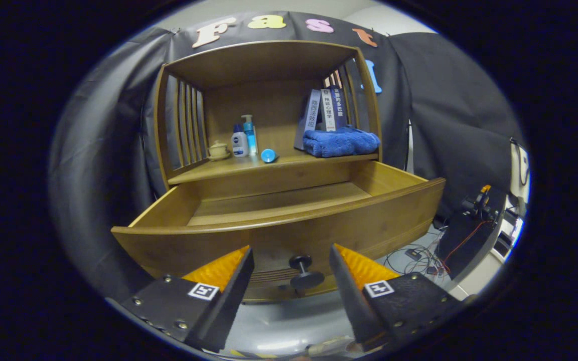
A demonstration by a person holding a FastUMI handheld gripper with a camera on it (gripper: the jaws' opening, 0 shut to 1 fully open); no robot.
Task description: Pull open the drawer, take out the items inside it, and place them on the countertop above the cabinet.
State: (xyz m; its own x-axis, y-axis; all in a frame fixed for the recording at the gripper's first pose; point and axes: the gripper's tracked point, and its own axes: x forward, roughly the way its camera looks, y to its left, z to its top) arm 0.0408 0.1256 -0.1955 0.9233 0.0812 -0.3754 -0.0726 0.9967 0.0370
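Observation:
A wooden cabinet's drawer (289, 228) stands pulled out toward me, and the part of its floor that shows is bare. Its dark round knob (305, 273) sits on the drawer front, just ahead of my fingers and in line with the gap between them, untouched. My gripper (291, 260) is open with nothing between its fingers. On the countertop (219, 169) above the drawer rest a small blue ball-like object (268, 155), a white bottle (239, 142), a blue pump bottle (250, 133), a small lidded pot (218, 150) and a folded blue towel (340, 141).
Several books (325, 111) lean behind the towel against the cabinet's slatted right side. Black cloth hangs behind and beside the cabinet. To the right of the drawer, cables and a dark device (474, 213) lie on the floor.

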